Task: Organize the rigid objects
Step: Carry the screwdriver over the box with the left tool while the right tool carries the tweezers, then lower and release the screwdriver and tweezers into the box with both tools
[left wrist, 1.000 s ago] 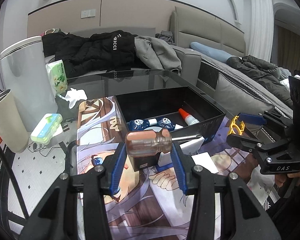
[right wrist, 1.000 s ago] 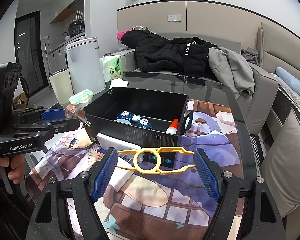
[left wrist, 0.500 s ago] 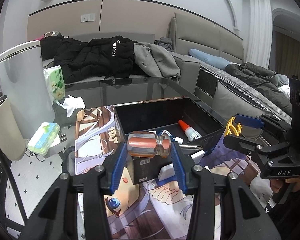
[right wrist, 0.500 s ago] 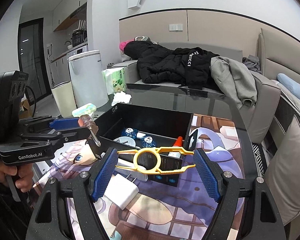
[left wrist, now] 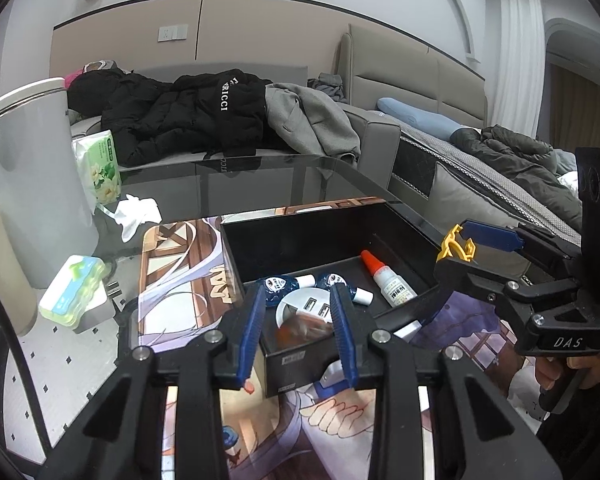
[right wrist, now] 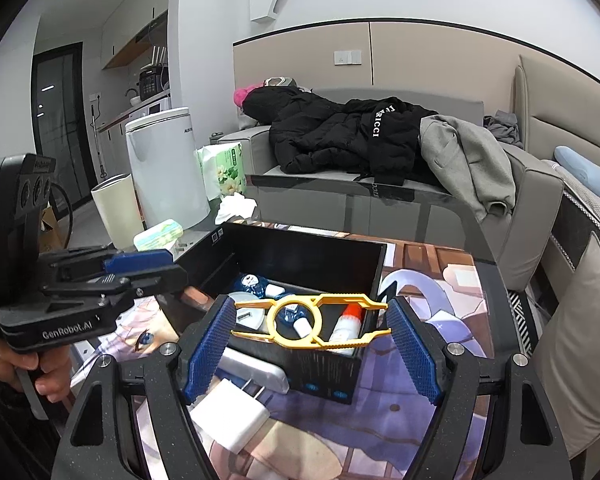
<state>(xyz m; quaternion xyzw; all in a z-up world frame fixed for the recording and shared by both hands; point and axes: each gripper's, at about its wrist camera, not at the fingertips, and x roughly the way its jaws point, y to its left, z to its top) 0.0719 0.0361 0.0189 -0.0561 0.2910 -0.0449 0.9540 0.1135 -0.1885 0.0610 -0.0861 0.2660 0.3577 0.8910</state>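
A black open box (left wrist: 320, 224) (right wrist: 300, 248) sits on the printed mat. It holds a red-capped glue bottle (left wrist: 386, 278), blue capsules (left wrist: 276, 284) and a white round USB hub (left wrist: 304, 304). My left gripper (left wrist: 298, 330) is open over the box's near corner. The orange-handled screwdriver (left wrist: 302, 330) is a blur just below its fingers inside the box; its handle also shows in the right wrist view (right wrist: 196, 298). My right gripper (right wrist: 310, 324) is shut on a yellow plastic clip (right wrist: 312, 322), held above the box's right end.
A white plug adapter (right wrist: 236, 420) and a white flat block (right wrist: 252, 368) lie on the mat in front of the box. A green-lidded case (left wrist: 74, 290), crumpled tissue (left wrist: 136, 214), a wipes pack (left wrist: 100, 166) and a white bin (left wrist: 28, 176) are at the left.
My left gripper moved over the box and opened, letting the screwdriver go; it is dropping into the box. My right gripper moved closer to the box with the yellow clip.
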